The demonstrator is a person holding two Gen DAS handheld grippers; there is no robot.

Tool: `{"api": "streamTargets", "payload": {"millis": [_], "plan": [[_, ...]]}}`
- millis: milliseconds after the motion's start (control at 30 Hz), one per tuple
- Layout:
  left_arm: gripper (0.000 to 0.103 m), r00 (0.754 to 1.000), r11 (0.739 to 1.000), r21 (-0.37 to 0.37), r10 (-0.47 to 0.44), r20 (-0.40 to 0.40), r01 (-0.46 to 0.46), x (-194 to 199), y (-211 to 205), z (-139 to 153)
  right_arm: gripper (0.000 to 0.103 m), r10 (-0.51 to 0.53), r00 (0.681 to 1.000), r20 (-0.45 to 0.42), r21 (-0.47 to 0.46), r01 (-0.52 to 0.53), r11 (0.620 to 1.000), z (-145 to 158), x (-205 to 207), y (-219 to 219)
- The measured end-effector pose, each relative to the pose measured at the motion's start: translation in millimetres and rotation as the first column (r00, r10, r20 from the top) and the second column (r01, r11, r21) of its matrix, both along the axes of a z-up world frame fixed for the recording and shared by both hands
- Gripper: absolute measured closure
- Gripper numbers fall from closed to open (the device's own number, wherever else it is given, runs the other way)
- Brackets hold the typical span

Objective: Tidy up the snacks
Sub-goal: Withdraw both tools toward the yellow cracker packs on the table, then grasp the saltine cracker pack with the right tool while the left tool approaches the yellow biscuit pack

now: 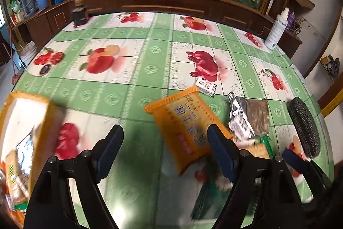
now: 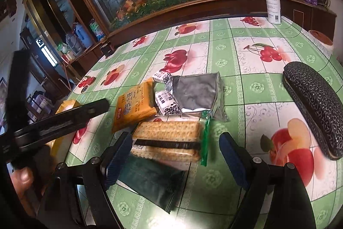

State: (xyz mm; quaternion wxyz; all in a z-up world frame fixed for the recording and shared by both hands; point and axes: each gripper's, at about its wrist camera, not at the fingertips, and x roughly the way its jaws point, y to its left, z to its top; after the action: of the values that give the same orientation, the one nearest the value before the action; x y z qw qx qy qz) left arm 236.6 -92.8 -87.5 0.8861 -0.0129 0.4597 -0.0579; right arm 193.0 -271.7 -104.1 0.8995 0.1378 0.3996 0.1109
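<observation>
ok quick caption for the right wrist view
Open right gripper poised over a cracker pack among snacks on a fruit-print table.

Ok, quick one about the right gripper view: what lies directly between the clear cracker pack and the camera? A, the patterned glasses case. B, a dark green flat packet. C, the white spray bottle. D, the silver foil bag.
B: the dark green flat packet lies just in front of the cracker pack, between the fingers of the open right gripper; the silver foil bag sits behind the crackers.
</observation>
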Motion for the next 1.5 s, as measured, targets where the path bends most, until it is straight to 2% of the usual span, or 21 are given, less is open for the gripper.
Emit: {"api": "streamTargets", "payload": {"millis": [200,233,267,300,500,567,700,800,900,1000,1100,1200,1400,1433,1500], "plan": [[0.022,0.997,1.000,0.000,0.014,-0.071,-0.014,32,-23,-23,0.018,0.042,0.999,-0.010,-0.025,-0.042,0.999,-8,10,-3],[0.022,0.995,1.000,0.018,0.017,-0.100,-0.016,36,-26,-29,0.018,0.052,0.999,-0.012,-0.025,-0.052,0.998,-9,12,-3],[0.018,0.996,0.997,0.074,0.021,-0.086,-0.015,36,-31,-33,0.018,0.065,0.998,-0.015,-0.025,-0.065,0.998,-11,15,-2],[0.017,0.997,0.996,0.085,0.012,-0.076,-0.006,35,-31,-34,0.018,0.073,0.997,-0.016,-0.025,-0.073,0.997,-12,17,0],[0.017,0.997,0.997,0.072,-0.024,-0.067,0.029,24,-6,-35,0.016,0.155,0.987,-0.044,-0.008,-0.156,0.988,-21,28,23],[0.019,0.997,0.997,0.065,-0.027,-0.077,0.032,19,10,-34,0.014,0.204,0.977,-0.057,-0.037,-0.206,0.978,-23,25,36],[0.022,0.996,0.997,0.069,-0.022,-0.084,0.028,4,39,-34,0.015,0.352,0.930,-0.106,-0.083,-0.361,0.929,-19,-2,66],[0.022,0.996,0.997,0.069,-0.034,-0.087,0.041,-11,52,-34,0.016,0.414,0.904,-0.106,-0.169,-0.427,0.888,-15,-28,85],[0.022,0.994,0.996,0.068,-0.055,-0.090,0.061,-24,60,-35,0.014,0.486,0.865,-0.127,-0.193,-0.502,0.843,-15,-47,100],[0.022,0.992,0.994,0.069,-0.083,-0.098,0.090,-34,65,-35,0.015,0.571,0.805,-0.163,-0.196,-0.593,0.781,-22,-64,117],[0.022,0.987,0.990,0.070,-0.111,-0.113,0.120,-43,69,-34,0.015,0.618,0.765,-0.180,-0.273,-0.643,0.716,-24,-86,135],[0.022,0.986,0.988,0.072,-0.126,-0.112,0.134,-43,70,-34,0.015,0.656,0.738,-0.154,-0.274,-0.670,0.690,-20,-98,143],[0.022,0.985,0.970,0.179,-0.150,-0.082,0.162,-31,56,-31,0.015,0.705,0.689,-0.167,-0.318,-0.714,0.623,-21,-103,163],[0.022,0.985,0.970,0.180,-0.151,-0.084,0.164,-29,56,-31,0.015,0.704,0.691,-0.162,-0.322,-0.712,0.625,-18,-100,166],[0.022,0.985,0.973,0.167,-0.148,-0.092,0.161,-25,59,-31,0.015,0.683,0.719,-0.125,-0.307,-0.683,0.663,-11,-95,161]]}}
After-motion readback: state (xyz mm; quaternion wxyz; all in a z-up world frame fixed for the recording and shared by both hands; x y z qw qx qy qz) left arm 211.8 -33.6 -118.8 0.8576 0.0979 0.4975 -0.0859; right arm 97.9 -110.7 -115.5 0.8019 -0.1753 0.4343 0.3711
